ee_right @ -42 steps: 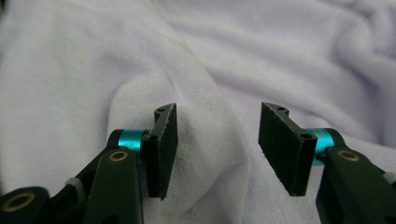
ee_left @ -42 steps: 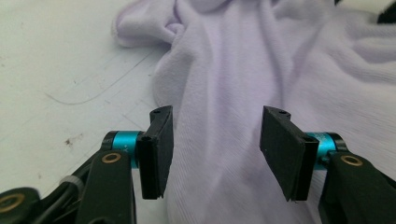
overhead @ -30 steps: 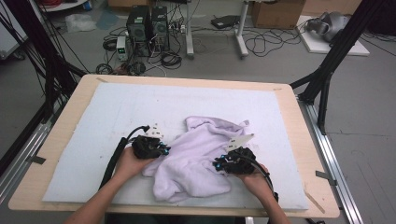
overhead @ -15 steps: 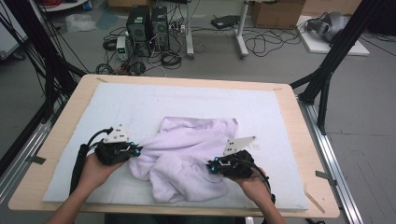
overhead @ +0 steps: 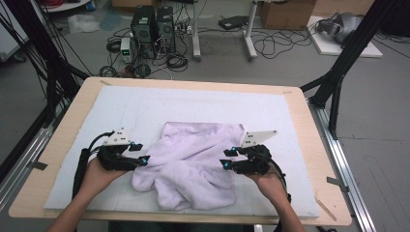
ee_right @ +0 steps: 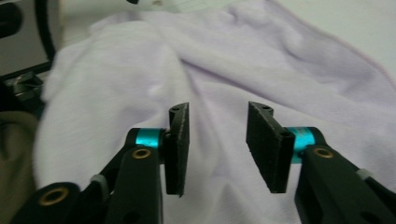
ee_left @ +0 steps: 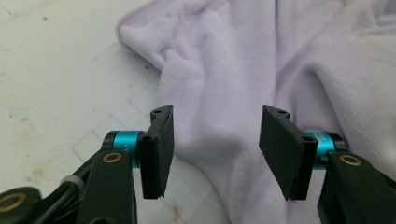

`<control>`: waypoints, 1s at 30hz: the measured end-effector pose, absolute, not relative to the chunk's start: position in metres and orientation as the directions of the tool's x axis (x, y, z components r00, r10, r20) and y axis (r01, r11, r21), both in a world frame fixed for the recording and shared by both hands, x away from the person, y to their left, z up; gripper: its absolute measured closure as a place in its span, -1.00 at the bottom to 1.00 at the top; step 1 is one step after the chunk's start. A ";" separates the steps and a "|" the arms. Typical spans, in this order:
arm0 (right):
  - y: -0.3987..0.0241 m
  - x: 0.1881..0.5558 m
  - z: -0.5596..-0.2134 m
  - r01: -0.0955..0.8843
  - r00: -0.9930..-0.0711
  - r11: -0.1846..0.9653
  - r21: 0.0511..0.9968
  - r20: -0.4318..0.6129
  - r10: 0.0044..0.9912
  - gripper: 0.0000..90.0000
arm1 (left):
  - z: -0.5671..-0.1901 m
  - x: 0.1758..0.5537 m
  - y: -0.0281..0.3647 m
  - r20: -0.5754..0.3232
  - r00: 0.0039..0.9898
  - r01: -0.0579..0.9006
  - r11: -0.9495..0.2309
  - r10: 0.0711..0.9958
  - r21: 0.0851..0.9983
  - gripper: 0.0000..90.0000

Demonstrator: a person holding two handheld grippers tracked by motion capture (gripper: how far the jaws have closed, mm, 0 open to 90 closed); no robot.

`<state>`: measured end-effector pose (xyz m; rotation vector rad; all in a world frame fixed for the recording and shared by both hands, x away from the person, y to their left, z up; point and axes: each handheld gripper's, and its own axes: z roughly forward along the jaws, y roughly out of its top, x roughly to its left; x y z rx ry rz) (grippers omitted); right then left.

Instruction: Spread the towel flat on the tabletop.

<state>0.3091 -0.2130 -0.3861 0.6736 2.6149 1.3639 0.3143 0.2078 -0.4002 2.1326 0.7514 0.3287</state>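
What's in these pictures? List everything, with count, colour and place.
towel: one, pale lilac, crumpled on the mat, between the two tongs
mat: one, white, covering most of the table
table: one, light wood, rounded corners
computers: two, black towers, on the floor beyond the table
cables: many, black, loose on the floor
box: one, brown cardboard, floor at the back
frame legs: black, at both sides of the table
left tongs: one, black with teal joints, at the towel's left edge, jaws just opened, apart above the cloth
right tongs: one, same colours, at the towel's right side, jaws just opened, apart above the cloth
hands: two, holding the tongs, near edge
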 end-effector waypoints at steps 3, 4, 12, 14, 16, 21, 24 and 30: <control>-0.203 0.317 -0.399 0.355 -0.890 0.546 0.759 0.096 0.446 0.12 | -0.411 0.326 0.197 -0.037 0.788 0.419 -0.492 0.615 0.763 0.04; -0.200 0.318 -0.404 0.362 -0.894 0.554 0.750 0.110 0.434 0.12 | -0.415 0.329 0.193 -0.037 0.792 0.424 -0.505 0.609 0.752 0.04; -0.190 0.312 -0.431 0.382 -0.910 0.625 0.681 0.159 0.384 0.72 | -0.434 0.328 0.181 -0.025 0.833 0.416 -0.595 0.553 0.688 0.89; -0.190 0.308 -0.434 0.377 -0.916 0.624 0.684 0.175 0.362 0.86 | -0.433 0.324 0.184 -0.023 0.835 0.411 -0.597 0.549 0.689 0.93; -0.189 0.303 -0.434 0.369 -0.921 0.630 0.683 0.177 0.347 0.90 | -0.432 0.318 0.190 -0.021 0.832 0.410 -0.589 0.554 0.697 0.94; -0.192 0.283 -0.436 0.383 -0.923 0.621 0.684 0.254 0.290 0.92 | -0.423 0.297 0.206 -0.002 0.834 0.391 -0.590 0.551 0.706 0.95; -0.191 0.273 -0.434 0.375 -0.927 0.623 0.686 0.262 0.269 0.92 | -0.416 0.287 0.213 -0.003 0.840 0.376 -0.577 0.543 0.725 0.93; -0.200 0.278 -0.411 0.342 -0.930 0.575 0.743 0.179 0.322 0.58 | -0.404 0.301 0.221 -0.015 0.799 0.396 -0.509 0.601 0.765 0.31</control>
